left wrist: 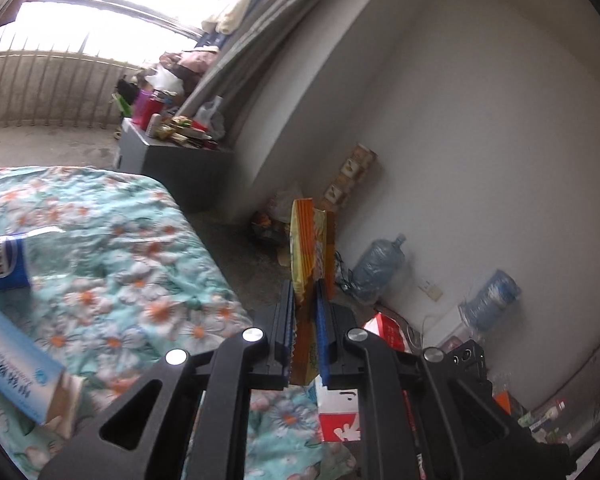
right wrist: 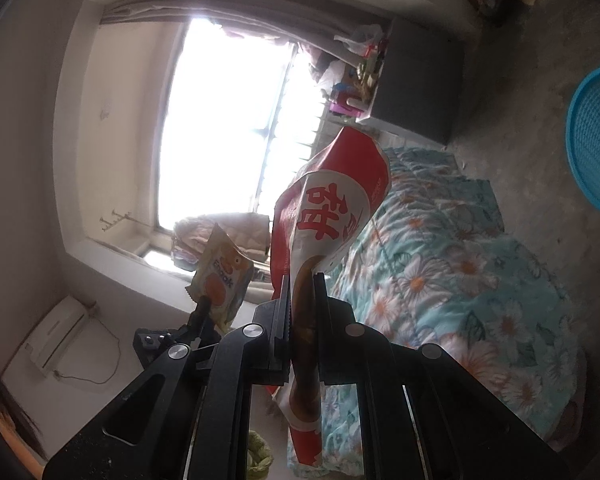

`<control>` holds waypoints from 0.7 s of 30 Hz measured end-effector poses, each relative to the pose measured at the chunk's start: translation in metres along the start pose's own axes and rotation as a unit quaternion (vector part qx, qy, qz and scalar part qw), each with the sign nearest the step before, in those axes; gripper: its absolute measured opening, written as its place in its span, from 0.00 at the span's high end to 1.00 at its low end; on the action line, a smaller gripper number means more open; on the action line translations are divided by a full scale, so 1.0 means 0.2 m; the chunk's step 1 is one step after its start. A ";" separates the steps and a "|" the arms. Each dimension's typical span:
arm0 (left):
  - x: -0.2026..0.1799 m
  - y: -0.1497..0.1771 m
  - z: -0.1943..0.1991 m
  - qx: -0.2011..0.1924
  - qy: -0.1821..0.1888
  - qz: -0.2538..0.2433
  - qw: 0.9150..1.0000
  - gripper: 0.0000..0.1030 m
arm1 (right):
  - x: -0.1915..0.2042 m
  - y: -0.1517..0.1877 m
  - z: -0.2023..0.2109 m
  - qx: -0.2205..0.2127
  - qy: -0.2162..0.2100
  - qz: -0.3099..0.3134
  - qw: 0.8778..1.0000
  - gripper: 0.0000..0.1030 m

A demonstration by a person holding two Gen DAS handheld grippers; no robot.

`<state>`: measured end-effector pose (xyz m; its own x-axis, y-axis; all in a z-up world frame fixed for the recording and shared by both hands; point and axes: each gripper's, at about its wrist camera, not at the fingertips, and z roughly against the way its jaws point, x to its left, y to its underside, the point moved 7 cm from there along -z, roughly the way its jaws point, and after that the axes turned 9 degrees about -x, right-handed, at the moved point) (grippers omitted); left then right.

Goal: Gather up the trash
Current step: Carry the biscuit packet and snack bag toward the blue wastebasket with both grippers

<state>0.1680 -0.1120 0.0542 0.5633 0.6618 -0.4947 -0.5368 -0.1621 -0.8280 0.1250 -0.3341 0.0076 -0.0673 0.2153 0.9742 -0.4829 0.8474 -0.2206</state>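
Note:
My left gripper point(left wrist: 305, 285) is shut on a yellow and orange snack wrapper point(left wrist: 309, 240), held up beyond the bed's edge. The same wrapper point(right wrist: 222, 276) shows in the right wrist view, pinched by the left gripper. My right gripper point(right wrist: 301, 277) is shut on a red and white snack bag point(right wrist: 332, 200), held above the bed. A blue mesh trash basket point(right wrist: 594, 140) stands on the floor at the far right. On the floral bedspread point(left wrist: 112, 248) lie a blue-labelled bottle point(left wrist: 4, 262) and a white and blue carton point(left wrist: 20, 376).
A grey cabinet point(left wrist: 172, 160) with clutter on top stands by the window. Water jugs point(left wrist: 376, 268) and boxes sit along the wall on the floor. A red and white box point(left wrist: 338, 416) shows below my left fingers.

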 end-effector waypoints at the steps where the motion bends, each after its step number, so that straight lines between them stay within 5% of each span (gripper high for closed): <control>1: -0.03 0.01 -0.05 0.006 0.005 -0.005 1.000 0.91 | -0.01 -0.02 0.02 -0.006 0.003 -0.001 1.000 0.92; 11: -0.32 0.22 -0.65 0.107 0.037 -0.071 0.991 0.91 | -0.31 -0.27 0.28 -0.114 0.095 -0.034 0.988 0.92; 16: -0.42 0.42 -1.03 0.182 0.035 -0.092 0.978 0.91 | -0.62 -0.42 0.47 -0.197 0.173 -0.085 0.961 0.92; 21: -0.46 0.69 -1.44 0.259 0.024 -0.117 0.958 0.90 | -0.94 -0.53 0.48 -0.225 0.217 -0.127 0.941 0.91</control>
<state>0.2229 -0.4057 -0.0904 0.7277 0.5998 -0.3328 -0.6250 0.3799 -0.6819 0.1043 -0.5104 -0.1474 0.4109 0.0731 0.9087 -0.0109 0.9971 -0.0753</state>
